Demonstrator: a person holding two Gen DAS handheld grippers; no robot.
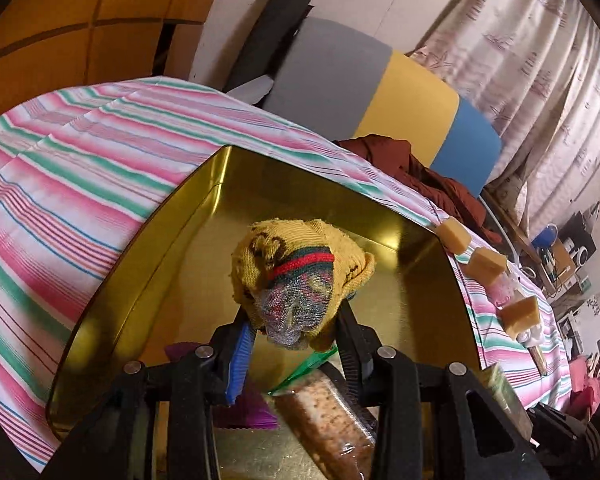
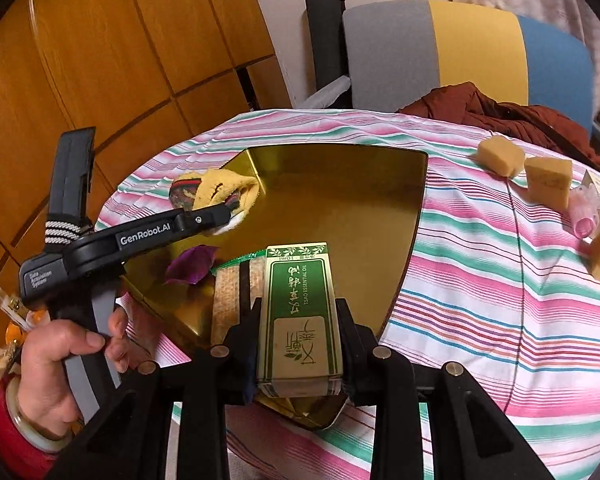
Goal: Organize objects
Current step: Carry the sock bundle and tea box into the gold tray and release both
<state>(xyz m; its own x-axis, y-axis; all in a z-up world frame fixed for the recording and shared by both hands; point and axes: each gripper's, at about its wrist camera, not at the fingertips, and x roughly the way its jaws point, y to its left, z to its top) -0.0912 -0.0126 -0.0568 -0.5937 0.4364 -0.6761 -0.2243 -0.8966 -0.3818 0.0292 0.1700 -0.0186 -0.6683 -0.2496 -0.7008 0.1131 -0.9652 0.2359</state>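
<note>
A gold metal tray lies on the striped tablecloth; it also shows in the right wrist view. My left gripper is shut on a balled yellow knitted sock with a red and green band, held over the tray; the sock also shows in the right wrist view. My right gripper is shut on a green and cream essential oil box, held over the tray's near edge. In the tray lie a clear snack packet and a purple wrapper.
Three tan sponge blocks and a pink item sit on the cloth right of the tray. A chair with a grey, yellow and blue back and a maroon garment stands behind. Wooden panels are at left.
</note>
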